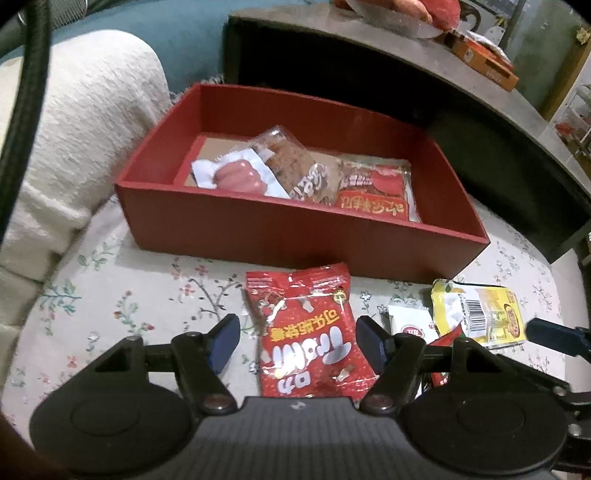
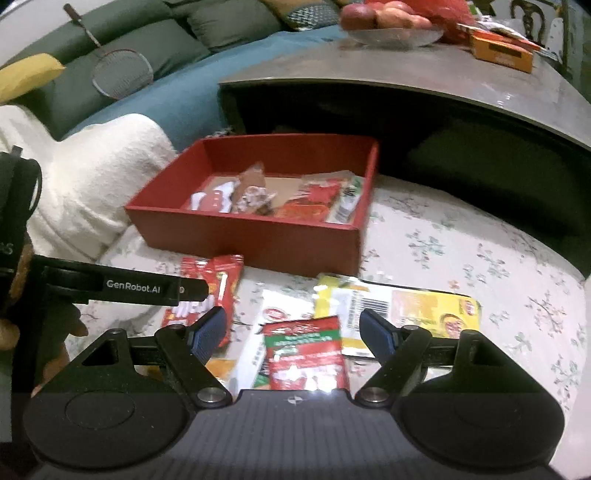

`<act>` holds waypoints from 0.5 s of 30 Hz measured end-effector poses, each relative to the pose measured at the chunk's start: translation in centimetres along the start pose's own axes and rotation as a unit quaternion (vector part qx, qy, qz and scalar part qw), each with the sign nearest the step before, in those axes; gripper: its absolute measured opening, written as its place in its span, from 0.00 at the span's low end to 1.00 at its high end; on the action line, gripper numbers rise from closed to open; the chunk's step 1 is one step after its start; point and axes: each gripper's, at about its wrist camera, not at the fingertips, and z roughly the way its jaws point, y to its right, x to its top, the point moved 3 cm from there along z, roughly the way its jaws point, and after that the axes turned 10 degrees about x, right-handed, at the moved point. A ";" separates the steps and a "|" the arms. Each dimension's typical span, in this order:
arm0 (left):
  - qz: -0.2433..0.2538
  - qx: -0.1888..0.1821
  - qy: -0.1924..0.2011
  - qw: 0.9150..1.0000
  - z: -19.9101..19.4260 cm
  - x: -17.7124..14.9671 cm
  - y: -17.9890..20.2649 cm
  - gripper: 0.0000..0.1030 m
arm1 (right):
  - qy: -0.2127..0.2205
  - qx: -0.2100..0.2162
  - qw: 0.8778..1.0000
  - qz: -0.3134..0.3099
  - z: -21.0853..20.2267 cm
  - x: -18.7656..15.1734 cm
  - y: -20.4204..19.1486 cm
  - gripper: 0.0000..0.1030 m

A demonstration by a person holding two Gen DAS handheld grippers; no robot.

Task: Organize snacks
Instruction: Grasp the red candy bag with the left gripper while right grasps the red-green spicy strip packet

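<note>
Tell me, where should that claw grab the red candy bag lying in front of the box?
Probably across its narrow width, coming down from above. The red candy bag lies flat on the floral cloth, its long axis running between the left claw's open fingers, so its side edges are easiest to pinch.

A home living room is indicated: a green sofa (image 2: pixel 147 40) with cushions, a badminton racket (image 2: pixel 122 72) laid against it, a low grey coffee table (image 2: pixel 406 74) bearing a fruit bowl (image 2: pixel 395 35), and a floral-printed cloth (image 2: pixel 461 251) underneath.
</note>
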 end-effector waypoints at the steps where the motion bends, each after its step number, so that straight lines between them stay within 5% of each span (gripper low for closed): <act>1: 0.000 0.002 -0.004 1.000 0.4 0.0 0.2 0.61 | 0.002 -0.001 1.000 0.005 -0.2 0.0 0.3 0.81; 15: 0.032 0.032 -0.008 0.999 2.2 0.0 2.1 0.61 | -0.022 -0.004 1.000 -0.002 0.1 -1.0 1.2 0.81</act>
